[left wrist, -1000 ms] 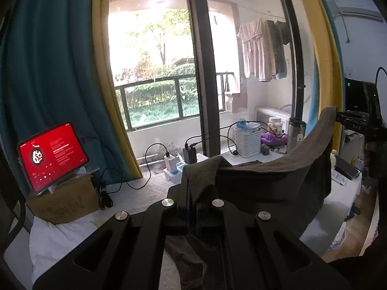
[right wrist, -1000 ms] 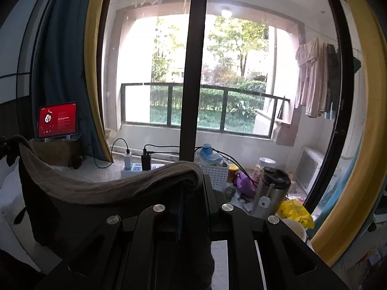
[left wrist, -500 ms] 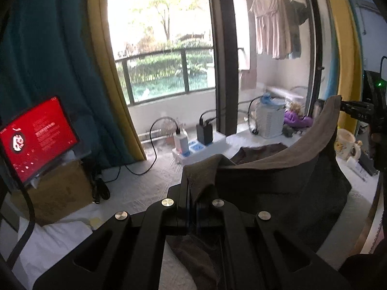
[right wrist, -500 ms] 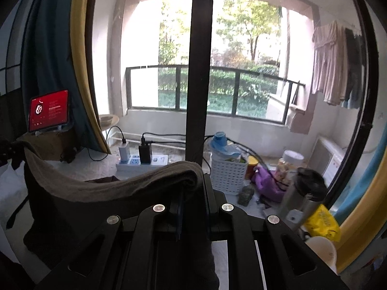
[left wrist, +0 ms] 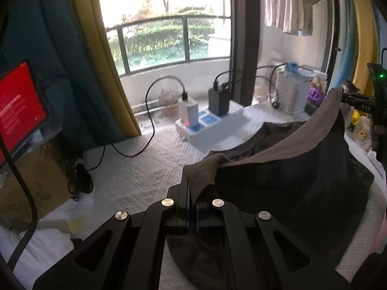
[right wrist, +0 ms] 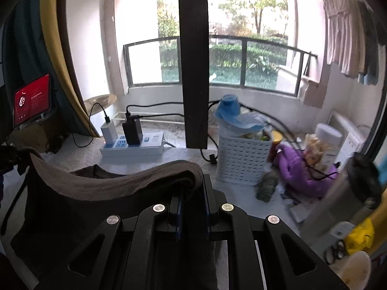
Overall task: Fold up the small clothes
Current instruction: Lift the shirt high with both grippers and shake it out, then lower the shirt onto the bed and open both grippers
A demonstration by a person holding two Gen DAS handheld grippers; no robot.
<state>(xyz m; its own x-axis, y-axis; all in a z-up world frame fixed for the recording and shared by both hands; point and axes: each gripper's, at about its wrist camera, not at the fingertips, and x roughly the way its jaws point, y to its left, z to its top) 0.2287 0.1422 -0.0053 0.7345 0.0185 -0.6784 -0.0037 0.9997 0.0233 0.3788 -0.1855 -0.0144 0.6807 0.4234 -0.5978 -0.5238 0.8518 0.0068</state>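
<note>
Left wrist view: the left gripper [left wrist: 193, 207] is sitting at the bottom centre, its jaws pressed together and pinching one corner of a dark brown garment [left wrist: 290, 183]. The cloth is hanging stretched between the two grippers; its far corner is being held up at the right edge by the right gripper [left wrist: 355, 97], whose jaws are pinching it there. The worktop [left wrist: 145, 176], covered in a white textured cloth, is lying open ahead and to the left of the garment. That open patch is being bounded by a power strip [left wrist: 208, 126] with chargers at the back, a cardboard box [left wrist: 31, 183] carrying a red-screened tablet [left wrist: 18, 111] on the left, and a white basket [left wrist: 292, 91] at the back right. The garment's top edge is a lighter brown band, sagging in a shallow curve. Its long axis is running from the near jaws up and to the right; the body is hanging below, with part lying crumpled on the worktop behind.

Right wrist view: the right gripper [right wrist: 193, 207] is holding the other corner, jaws pinching a thick fold of the garment [right wrist: 108, 183]. From here the top band is running left to the left gripper [right wrist: 9, 157], which is barely visible at the frame's edge. Open worktop [right wrist: 169, 157] is showing between the garment and the power strip [right wrist: 135, 145]. The right side is crowded: the basket [right wrist: 241, 159], a purple cloth [right wrist: 297, 166] and a jar [right wrist: 324, 142] are standing just beside one another.
</note>
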